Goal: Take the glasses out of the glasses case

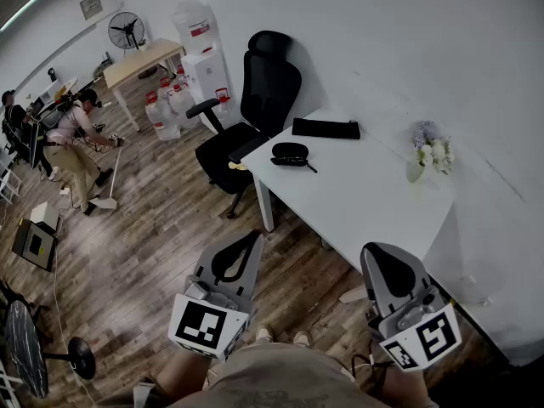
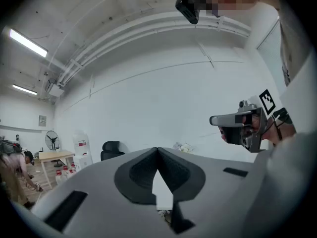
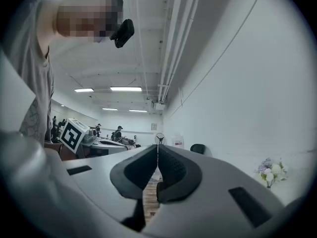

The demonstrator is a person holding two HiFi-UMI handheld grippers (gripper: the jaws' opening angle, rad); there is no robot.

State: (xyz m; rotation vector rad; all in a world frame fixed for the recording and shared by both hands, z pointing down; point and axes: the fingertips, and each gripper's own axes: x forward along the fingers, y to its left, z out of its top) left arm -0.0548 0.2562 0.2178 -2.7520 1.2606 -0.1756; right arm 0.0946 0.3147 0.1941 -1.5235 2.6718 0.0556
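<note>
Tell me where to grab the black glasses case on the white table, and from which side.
Grip the glasses case across its short width, mid-length, coming down from above. It lies flat on the table as a low oval with bare tabletop along both long sides, so that span likely fits best.

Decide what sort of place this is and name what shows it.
Most likely an office or lab workroom. There is a white desk with a black swivel chair beside it, a wooden table with a standing fan near it, and another person busy across the room.
</note>
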